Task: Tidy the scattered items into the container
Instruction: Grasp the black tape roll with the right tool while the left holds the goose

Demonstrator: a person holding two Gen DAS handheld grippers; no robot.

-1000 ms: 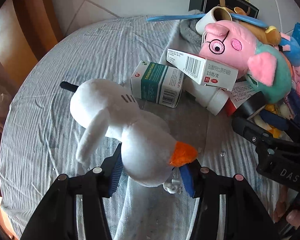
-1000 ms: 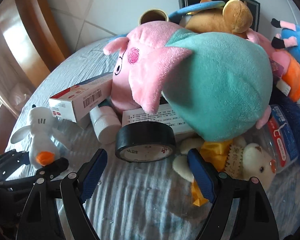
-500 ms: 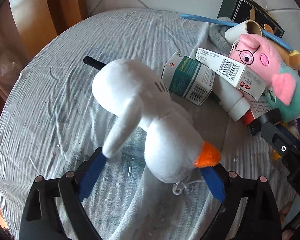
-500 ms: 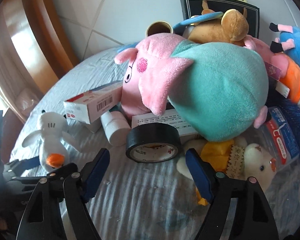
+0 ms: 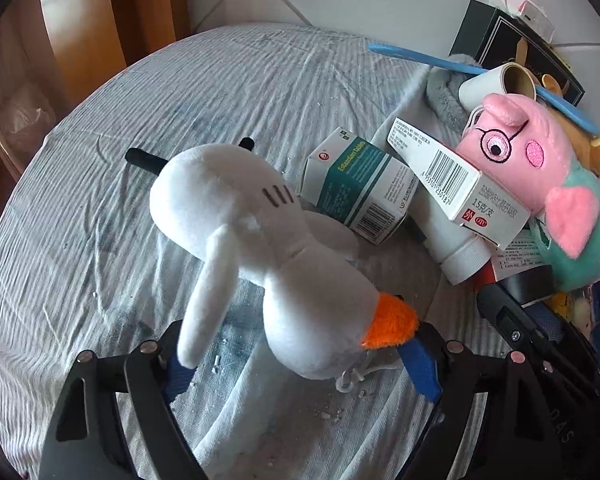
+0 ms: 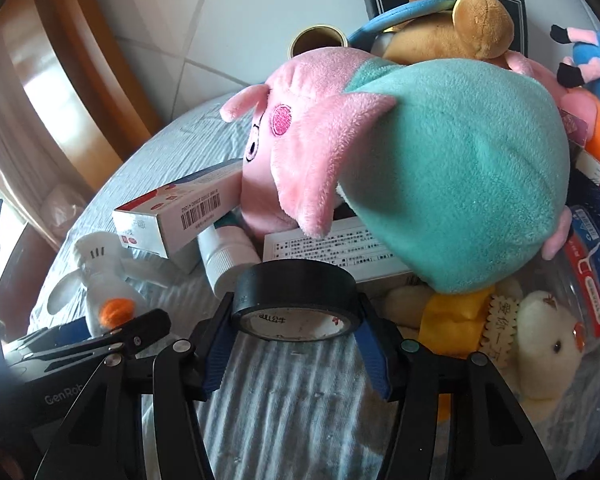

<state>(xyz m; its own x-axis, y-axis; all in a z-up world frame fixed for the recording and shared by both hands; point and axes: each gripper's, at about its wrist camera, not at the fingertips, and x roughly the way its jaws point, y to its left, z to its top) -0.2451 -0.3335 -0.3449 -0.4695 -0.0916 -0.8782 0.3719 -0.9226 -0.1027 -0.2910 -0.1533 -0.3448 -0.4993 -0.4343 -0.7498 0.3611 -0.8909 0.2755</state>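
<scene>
A white plush duck with an orange beak lies on the striped cloth, its head between the wide-apart fingers of my left gripper, which is open. It also shows in the right wrist view. My right gripper has its blue pads against both sides of a black tape roll. Behind it lies a pink and teal pig plush on medicine boxes. No container is clearly in view.
A green and white box, a white bottle, a paper roll, a dark box, a brown plush, a cream bear and a clear jar crowd the right. The cloth-covered table's edge curves at left.
My left gripper has opened and let go of the duck. My right gripper has moved forward and closed onto the black tape roll.
</scene>
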